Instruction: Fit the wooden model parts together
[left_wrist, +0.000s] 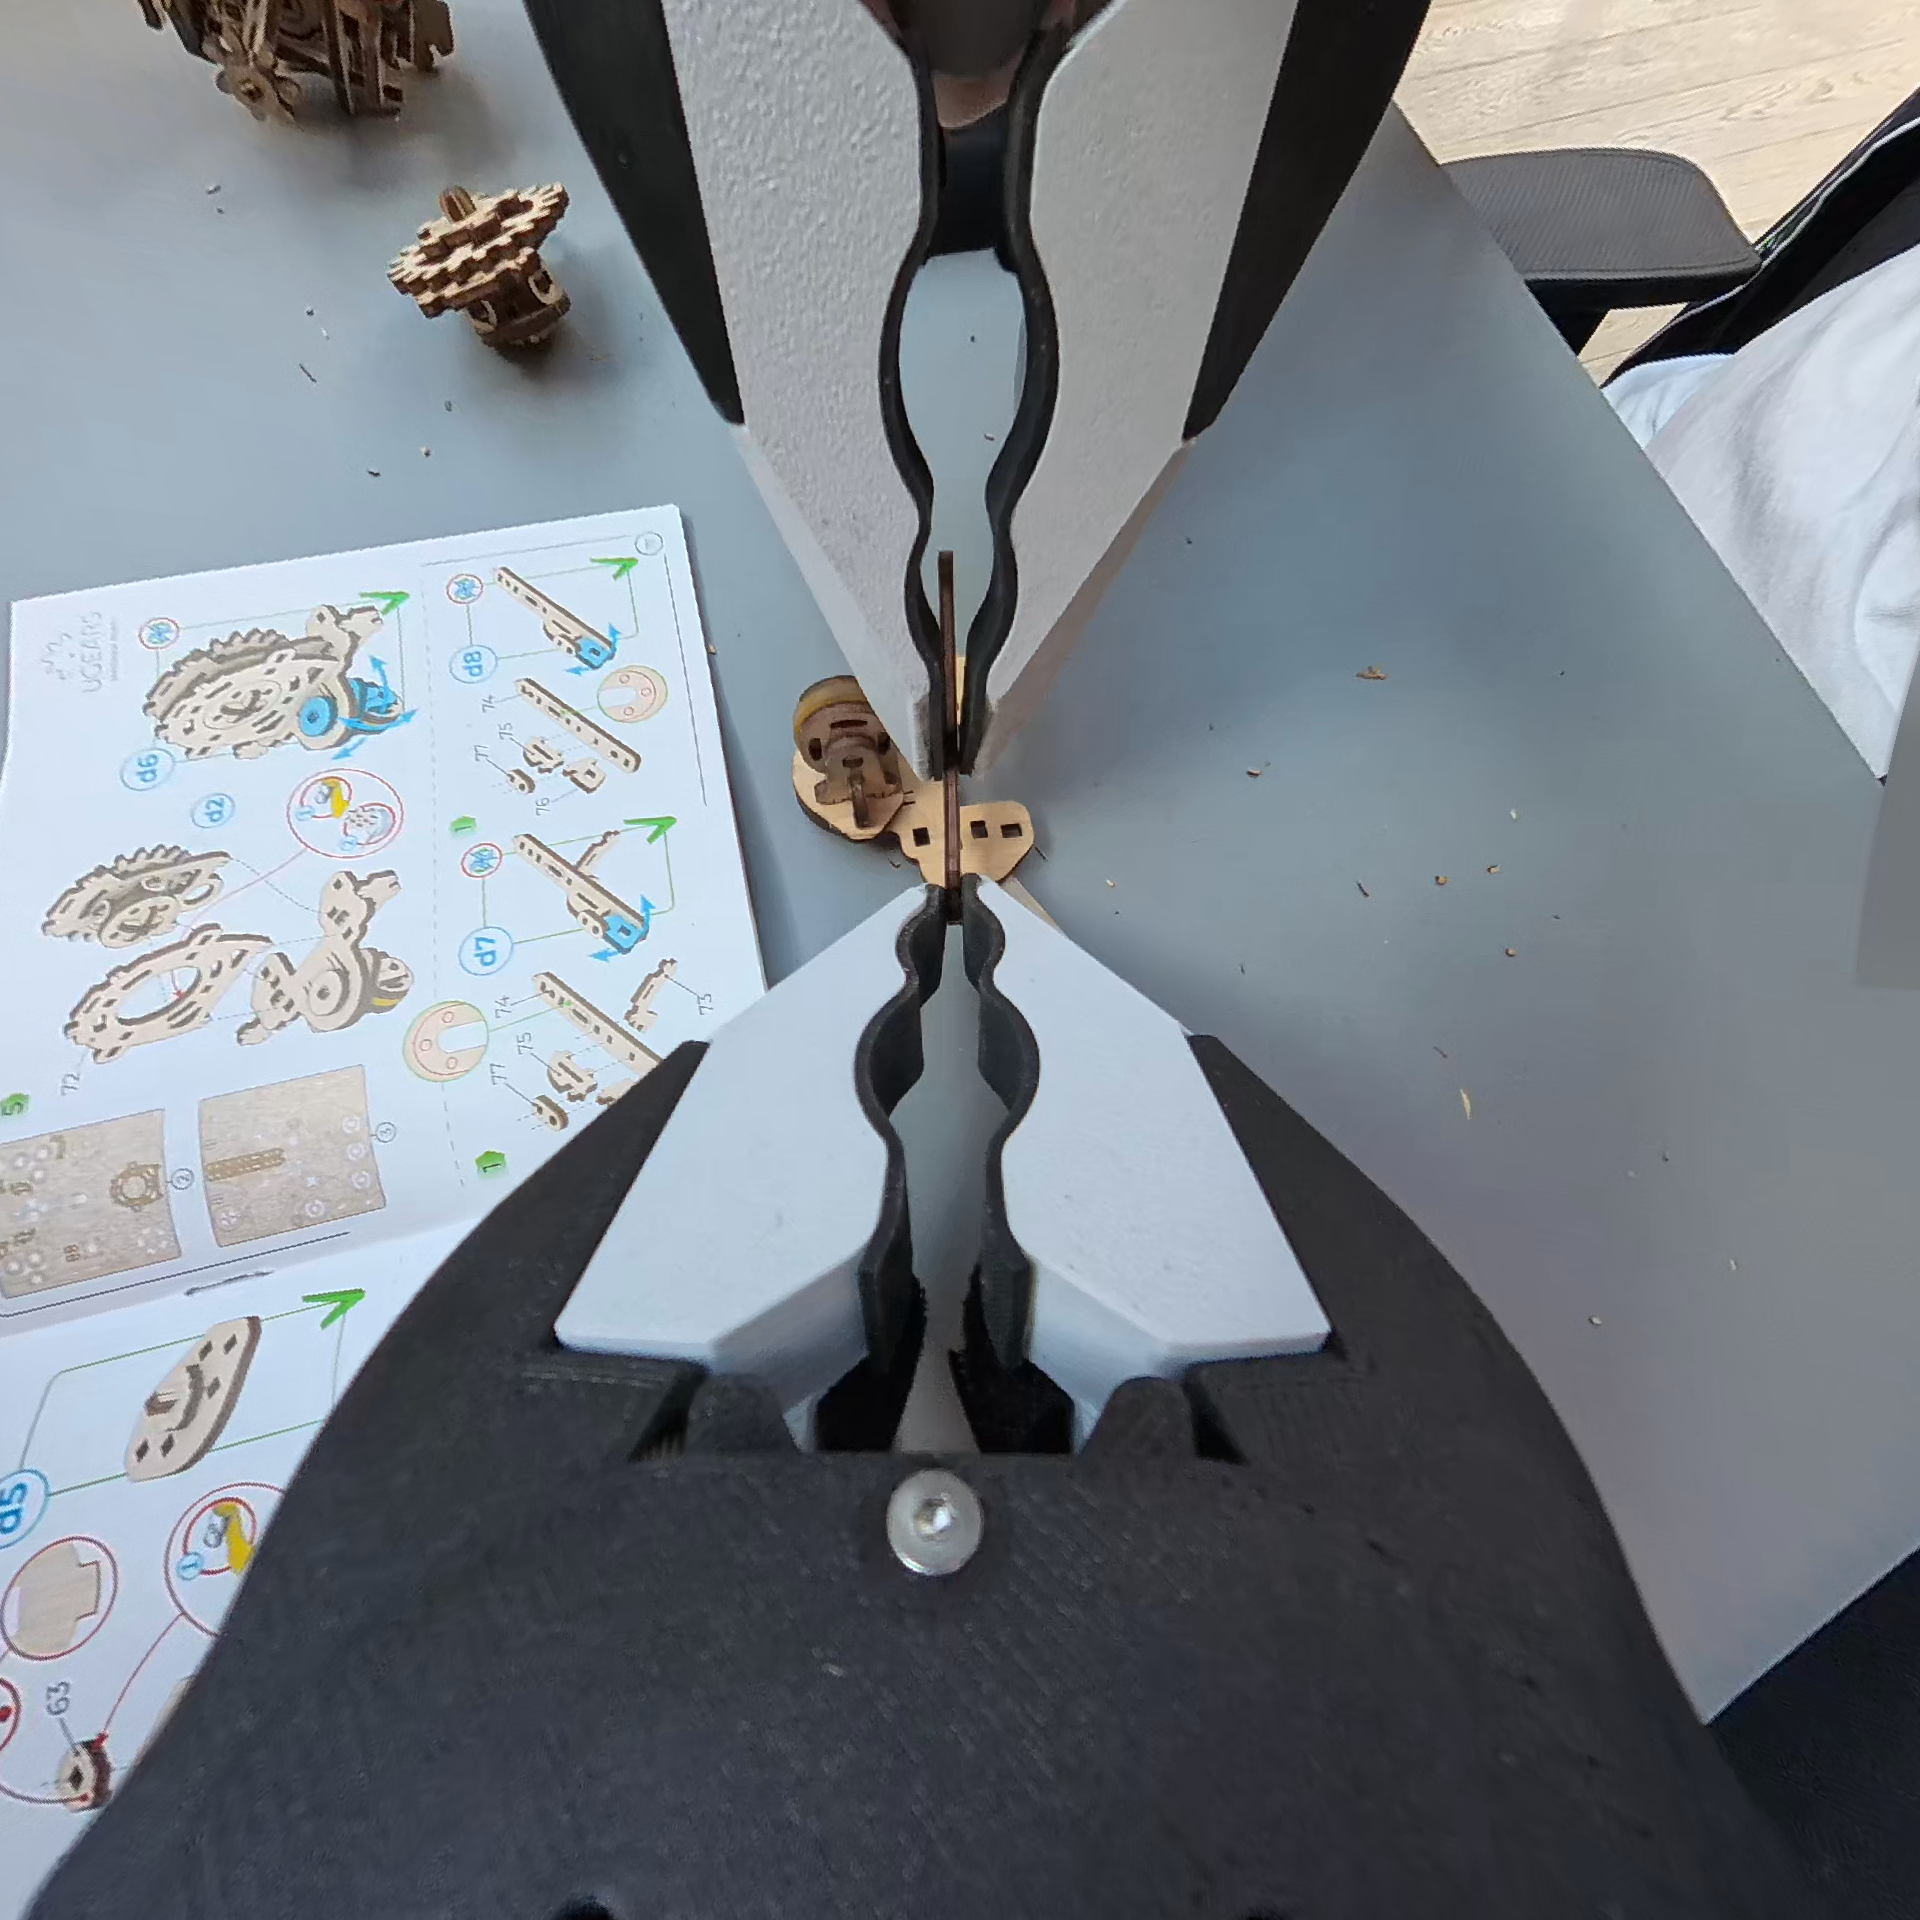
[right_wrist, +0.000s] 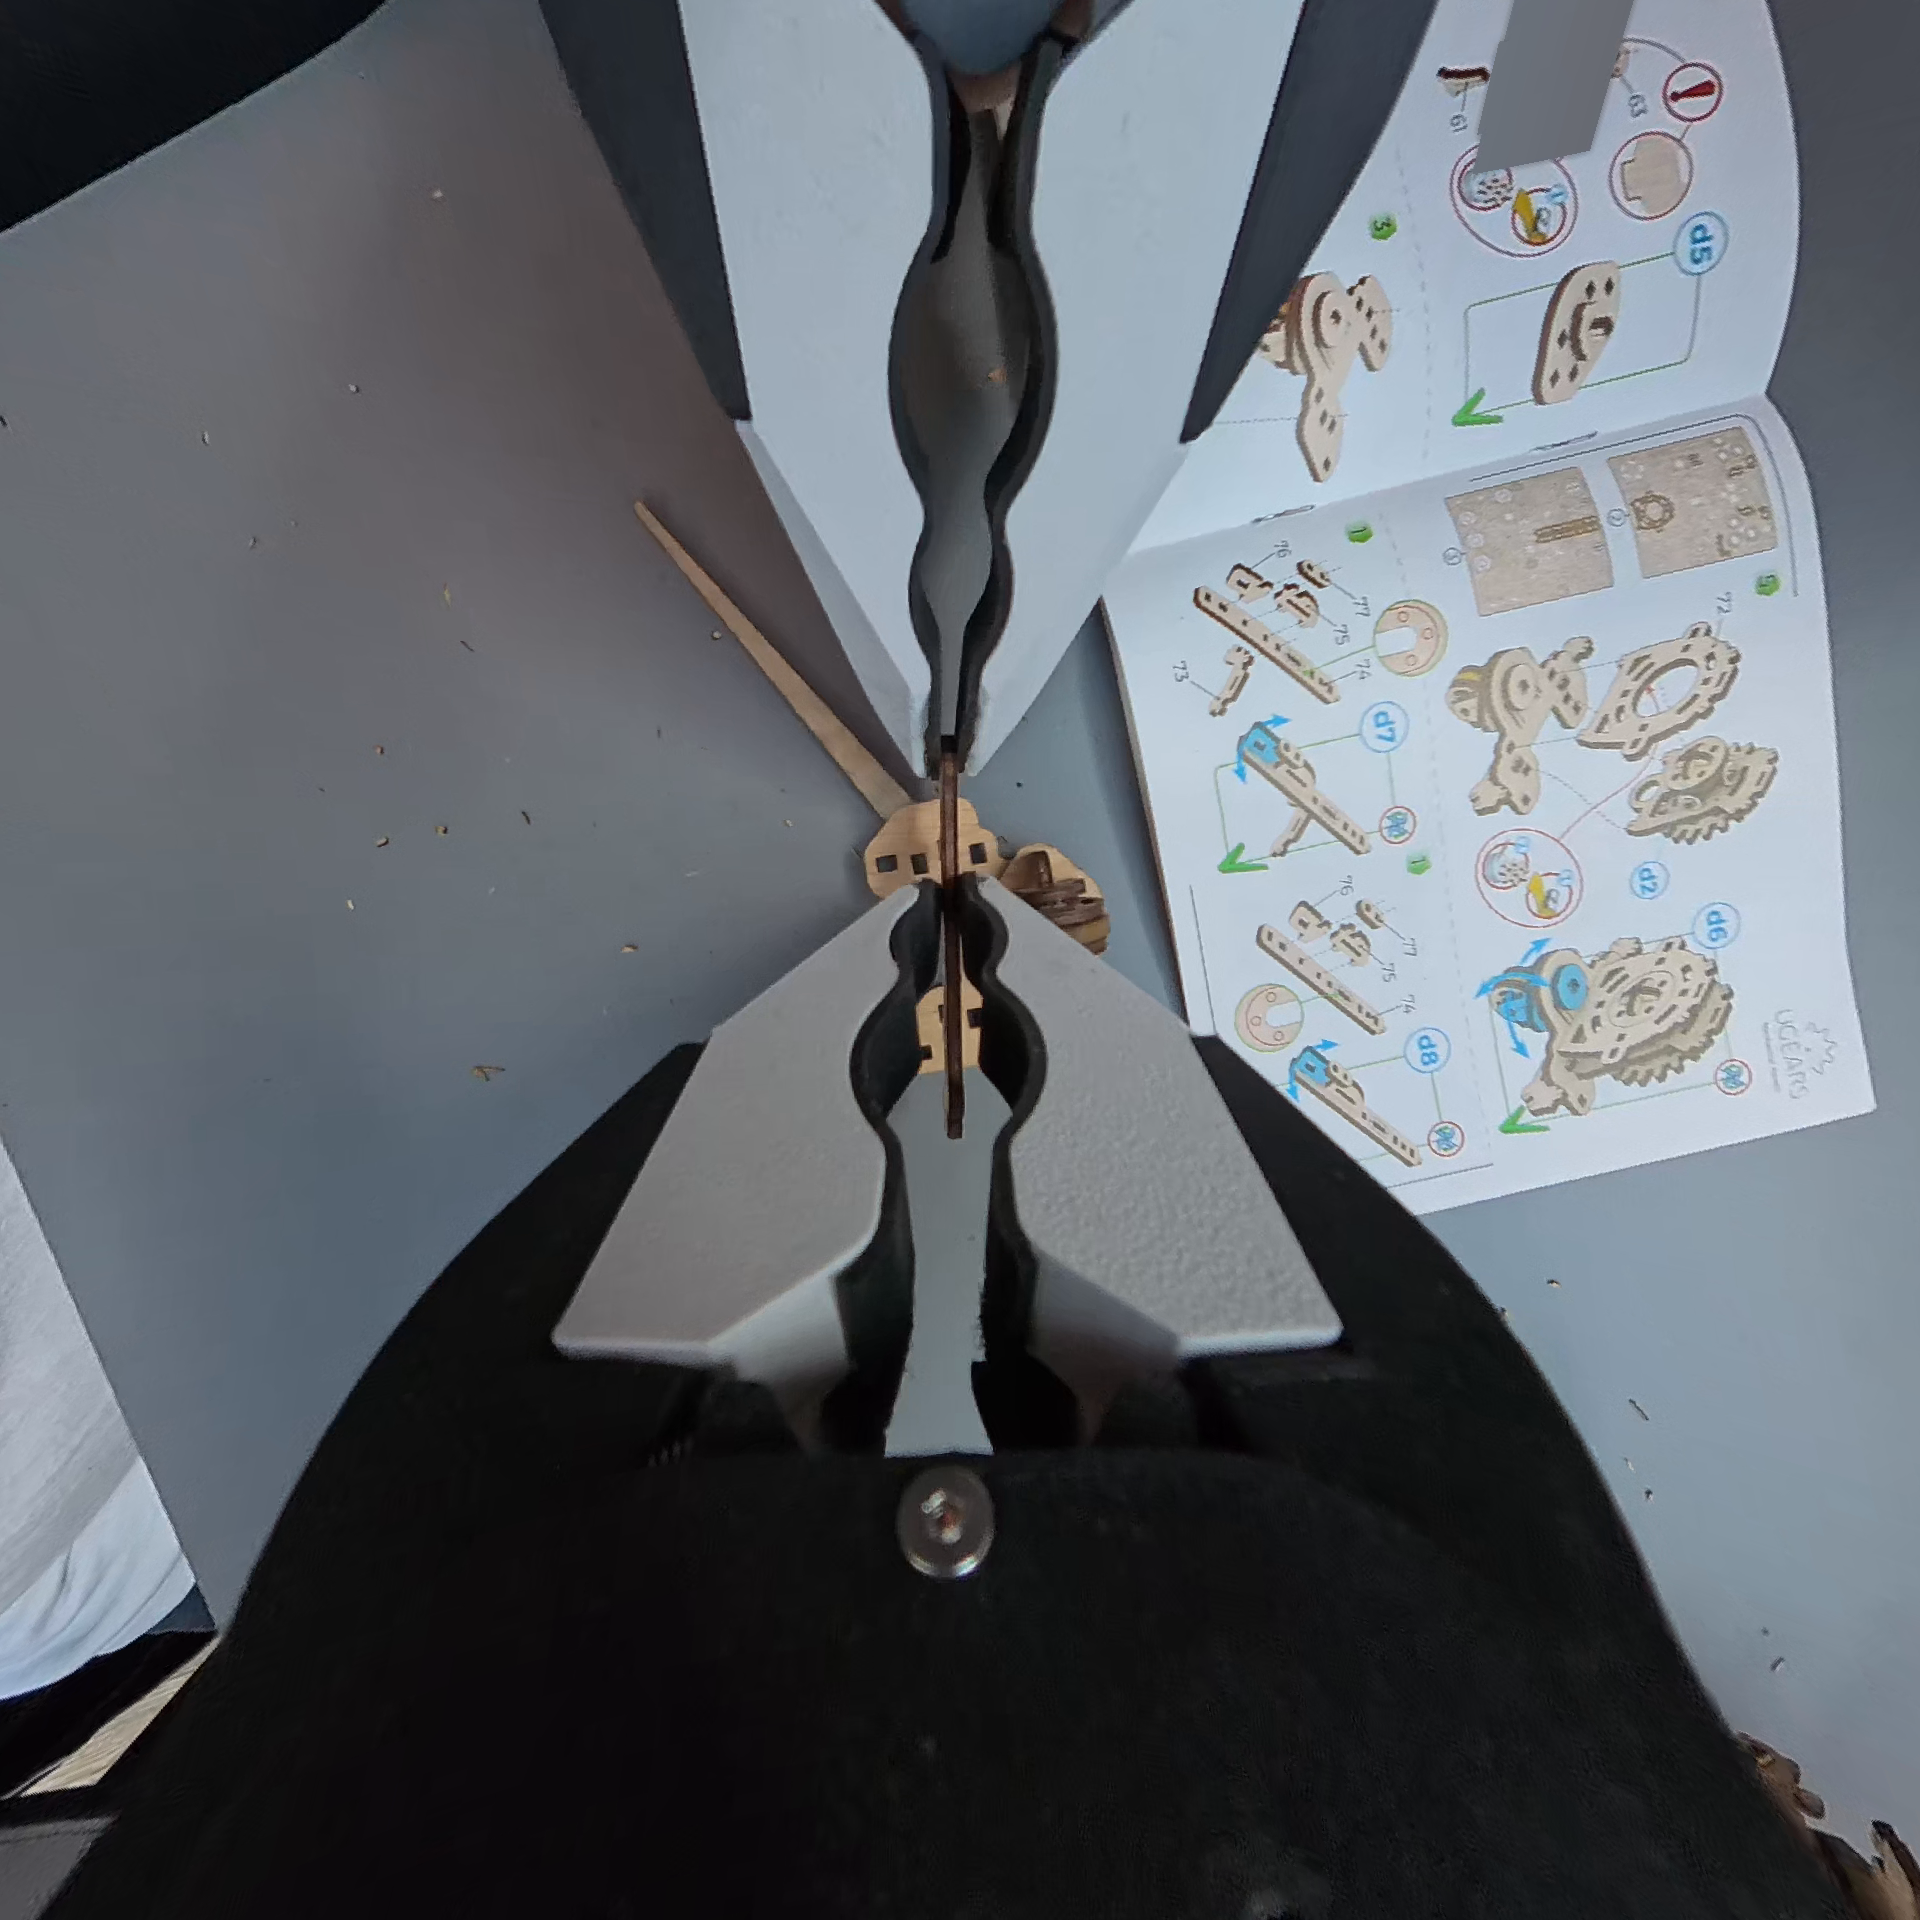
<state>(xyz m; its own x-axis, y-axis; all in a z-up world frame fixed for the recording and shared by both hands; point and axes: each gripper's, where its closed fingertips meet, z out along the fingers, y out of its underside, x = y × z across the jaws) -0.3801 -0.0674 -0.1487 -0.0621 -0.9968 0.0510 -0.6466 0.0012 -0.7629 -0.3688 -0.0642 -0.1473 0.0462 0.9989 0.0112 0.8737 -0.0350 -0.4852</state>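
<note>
A thin dark wooden plate (left_wrist: 947, 821) stands edge-on between my two grippers, which face each other tip to tip. My left gripper (left_wrist: 945, 891) is shut on its near end. My right gripper (right_wrist: 948, 891) is shut on the same plate (right_wrist: 949, 821), which reaches deep between its fingers. Each gripper shows at the top of the other's view: right (left_wrist: 948, 764), left (right_wrist: 948, 750). Directly under the plate is a light wooden part with square holes (left_wrist: 982, 836) and a round knob piece (left_wrist: 847, 753). It also shows in the right wrist view (right_wrist: 902, 847). I cannot tell whether plate and part are joined.
An open instruction booklet (left_wrist: 312, 831) lies on the grey table, also in the right wrist view (right_wrist: 1507, 779). Two wooden gear assemblies (left_wrist: 483, 265) (left_wrist: 301, 52) stand at the back. A wooden stick (right_wrist: 748, 644) lies near the tips. Wood crumbs dot the table. A chair (left_wrist: 1600, 229) stands beyond the edge.
</note>
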